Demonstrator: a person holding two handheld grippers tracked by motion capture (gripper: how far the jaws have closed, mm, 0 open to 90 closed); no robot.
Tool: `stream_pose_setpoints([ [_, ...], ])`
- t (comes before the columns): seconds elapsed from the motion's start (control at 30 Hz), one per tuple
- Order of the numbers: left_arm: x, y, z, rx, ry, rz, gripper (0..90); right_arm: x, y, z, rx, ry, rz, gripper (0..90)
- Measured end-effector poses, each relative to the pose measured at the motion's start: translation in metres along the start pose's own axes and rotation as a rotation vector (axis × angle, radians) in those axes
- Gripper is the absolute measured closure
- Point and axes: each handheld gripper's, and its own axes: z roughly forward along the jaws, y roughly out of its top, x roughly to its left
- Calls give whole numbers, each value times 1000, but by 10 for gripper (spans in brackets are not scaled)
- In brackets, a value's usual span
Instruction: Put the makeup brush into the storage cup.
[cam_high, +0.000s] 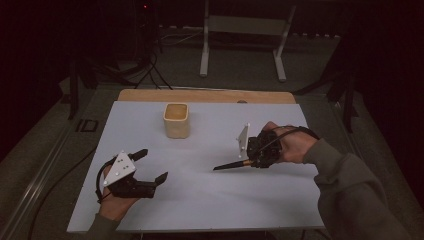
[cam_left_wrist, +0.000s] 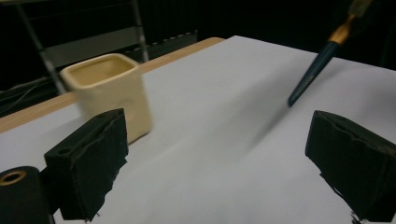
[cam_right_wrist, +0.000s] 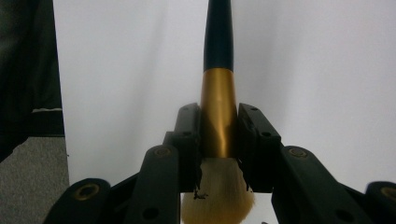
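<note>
High view: at the left of the table (cam_high: 200, 200), the left tongs (cam_high: 152, 165) are held in a hand near the front edge, with the two black jaws spread wide and nothing between them. Farther back, near the middle of the table, a cream square cup (cam_high: 176, 120) is seen standing upright, well apart from both tongs. At the right, the right tongs (cam_high: 252, 161) are held level, and a makeup brush (cam_high: 232, 165) is gripped in them, its dark handle pointing leftward above the white surface.

In the left gripper view, the jaws are shown far apart at the bottom corners, with bare table between them. The cream square cup (cam_left_wrist: 109, 91) is seen just beyond the left jaw, and the dark handle of the makeup brush (cam_left_wrist: 313, 74), with its gold band, is seen slanting down from the upper right.

In the right gripper view, the gold ferrule of the makeup brush (cam_right_wrist: 218, 116) is clamped between the two pads, the pale bristles are seen below the jaws, and the dark handle is directed away over the table.
</note>
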Motion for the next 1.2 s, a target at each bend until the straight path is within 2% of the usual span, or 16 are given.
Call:
stream_pose_setpoints([
  [0.1, -7, 6, 11, 4, -36, 24, 84, 0, 2, 0, 0, 0, -6, 704],
  [0.13, -7, 6, 11, 4, -36, 24, 94, 0, 2, 0, 0, 0, -6, 704],
  [0.17, -13, 10, 19, 9, -64, 43, 94, 0, 2, 0, 0, 3, -7, 704],
  [0.27, -22, 16, 35, 26, -106, 76, 146, 0, 4, 0, 0, 3, -12, 704],
  [0.4, -38, 22, 62, 57, -166, 113, 163, 1, 6, 0, 6, 3, -16, 704],
  [0.5, -52, 26, 84, 91, -196, 158, 190, 1, 7, 0, 8, 3, -21, 704],
  [0.53, -57, 28, 92, 100, -204, 165, 202, 1, 8, -1, 7, 3, -21, 704],
  [0.57, -57, 28, 92, 100, -204, 165, 217, 1, 8, -1, 7, 3, -21, 704],
  [0.6, -66, 30, 108, 115, -226, 172, 217, 1, 8, -2, 9, 1, -22, 704],
  [0.73, -79, 35, 129, 137, -249, 210, 293, 1, 10, -2, 11, 4, -26, 704],
  [0.9, -92, 40, 150, 171, -271, 258, 345, 2, 11, -2, 12, 4, -34, 704],
  [0.97, -96, 42, 156, 165, -274, 272, 385, 2, 12, -2, 8, 8, -33, 703],
  [1.1, -99, 46, 161, 173, -300, 286, 487, 4, 14, -2, 15, 12, -36, 704],
  [1.2, -99, 48, 160, 162, -317, 281, 555, 4, 13, -3, 15, 12, -37, 704],
])
